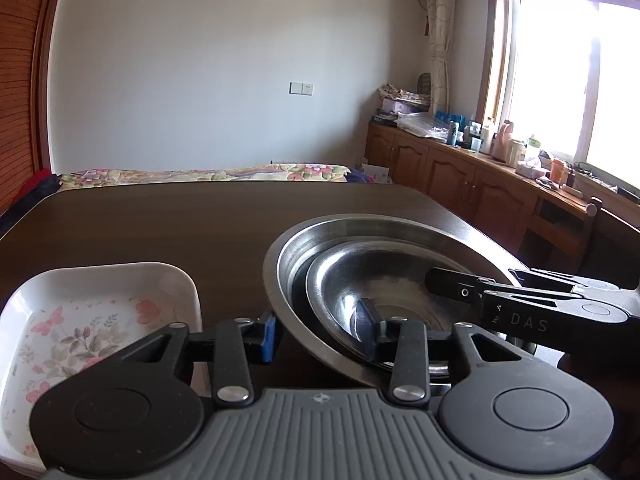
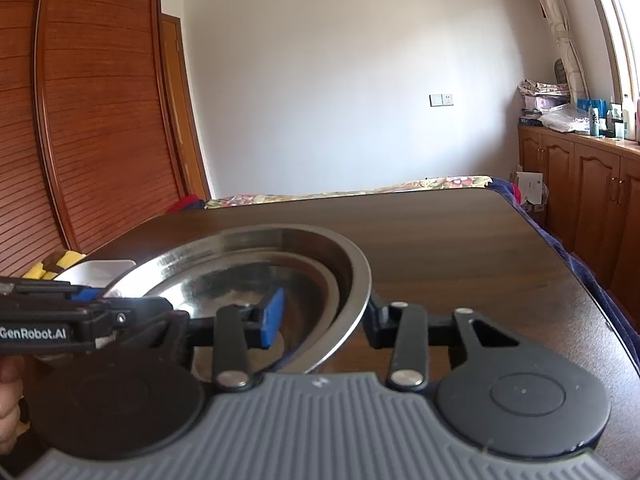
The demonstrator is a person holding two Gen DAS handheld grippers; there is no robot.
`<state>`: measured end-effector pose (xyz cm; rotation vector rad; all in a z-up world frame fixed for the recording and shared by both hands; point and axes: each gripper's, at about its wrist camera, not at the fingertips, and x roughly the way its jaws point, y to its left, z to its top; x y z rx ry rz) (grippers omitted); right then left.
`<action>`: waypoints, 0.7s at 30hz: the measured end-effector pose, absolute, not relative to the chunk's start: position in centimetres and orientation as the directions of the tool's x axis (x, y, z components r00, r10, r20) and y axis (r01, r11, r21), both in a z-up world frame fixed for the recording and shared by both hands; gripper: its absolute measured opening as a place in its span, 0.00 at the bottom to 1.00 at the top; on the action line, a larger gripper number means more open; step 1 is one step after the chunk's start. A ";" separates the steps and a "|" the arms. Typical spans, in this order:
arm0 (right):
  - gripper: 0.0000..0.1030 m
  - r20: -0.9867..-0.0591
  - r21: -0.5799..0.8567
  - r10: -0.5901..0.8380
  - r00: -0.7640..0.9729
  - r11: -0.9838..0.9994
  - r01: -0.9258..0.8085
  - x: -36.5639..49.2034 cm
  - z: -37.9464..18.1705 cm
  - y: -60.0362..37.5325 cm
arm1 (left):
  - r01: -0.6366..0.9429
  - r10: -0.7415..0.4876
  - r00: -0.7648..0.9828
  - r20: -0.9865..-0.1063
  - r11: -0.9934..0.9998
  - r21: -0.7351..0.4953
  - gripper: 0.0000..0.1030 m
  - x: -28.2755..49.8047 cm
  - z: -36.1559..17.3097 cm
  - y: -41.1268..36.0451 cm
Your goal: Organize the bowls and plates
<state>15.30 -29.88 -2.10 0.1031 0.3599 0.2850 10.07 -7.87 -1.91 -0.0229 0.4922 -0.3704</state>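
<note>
Two nested steel bowls sit on the dark table (image 1: 160, 220): a large steel bowl (image 1: 352, 232) (image 2: 256, 240) with a smaller steel bowl (image 1: 380, 276) (image 2: 248, 284) inside it. My left gripper (image 1: 320, 332) (image 2: 132, 300) straddles the large bowl's left rim, its blue pad outside and its other finger inside, shut on the wall. The right gripper (image 2: 326, 320) (image 1: 472, 278) clamps the opposite rim the same way, blue pad inside. A white floral tray (image 1: 100, 280) (image 2: 100, 270) lies just left of the bowls.
Beyond the table's far edge is a bed with a floral cover (image 1: 200, 174). Wooden cabinets (image 1: 460, 172) with cluttered tops line the right wall under the window. A wooden wardrobe (image 2: 80, 120) stands at the left. A hand (image 2: 8, 400) shows at the left edge.
</note>
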 end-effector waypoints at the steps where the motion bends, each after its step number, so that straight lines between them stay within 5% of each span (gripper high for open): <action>1: 0.38 -0.329 0.147 0.291 0.898 0.955 -0.256 15.2 -2.2 -29.8 | 0.338 -0.351 0.817 -0.457 0.934 -0.113 0.37 10.1 -1.9 -7.8; 21: 0.30 -0.311 0.147 0.271 0.911 0.961 -0.235 14.8 -2.0 -30.3 | 0.347 -0.347 0.820 -0.455 0.934 -0.087 0.34 9.7 -1.5 -8.4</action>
